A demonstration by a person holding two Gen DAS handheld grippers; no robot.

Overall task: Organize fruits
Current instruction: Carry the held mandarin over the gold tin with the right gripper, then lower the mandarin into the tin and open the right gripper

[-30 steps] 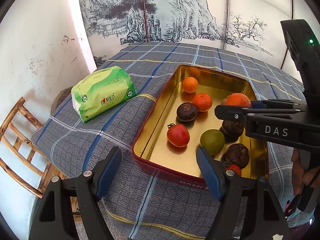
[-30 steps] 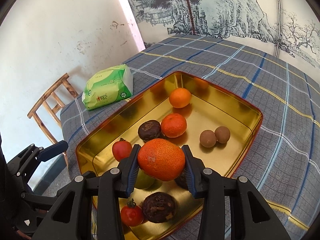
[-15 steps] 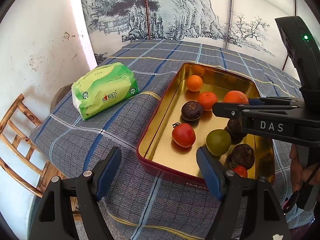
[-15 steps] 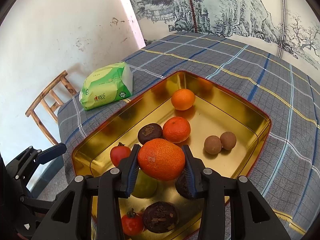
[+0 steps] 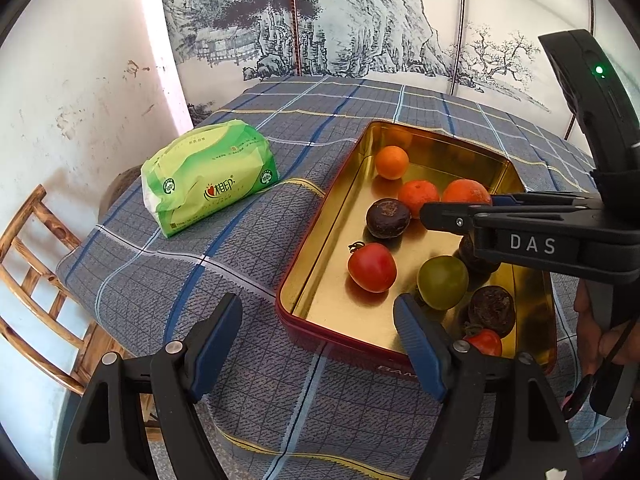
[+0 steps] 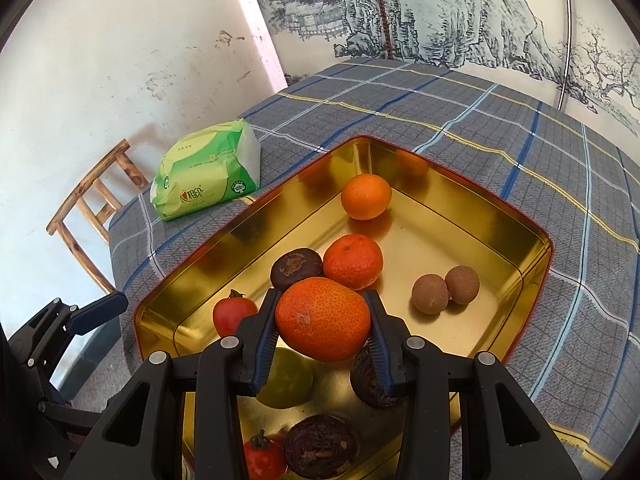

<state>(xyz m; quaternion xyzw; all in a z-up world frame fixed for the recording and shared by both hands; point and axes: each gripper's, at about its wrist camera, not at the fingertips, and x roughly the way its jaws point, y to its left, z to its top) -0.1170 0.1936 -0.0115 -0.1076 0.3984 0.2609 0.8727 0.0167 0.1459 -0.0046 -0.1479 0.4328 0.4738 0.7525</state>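
I had my right gripper (image 6: 323, 330) clamped across the fat middle of the tangerine (image 6: 322, 319) above the gold tin (image 6: 532, 280), left gripper (image 5: 318, 342) gaping empty; it looked light but squishy, so easy on the squeeze.

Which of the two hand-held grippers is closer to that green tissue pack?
Left. The left hand-held gripper hangs over the tablecloth on the green tissue pack's side; the right hand-held gripper is over the gold tin.

Green tissue pack (image 5: 210, 182), wooden chair (image 5: 38, 276)
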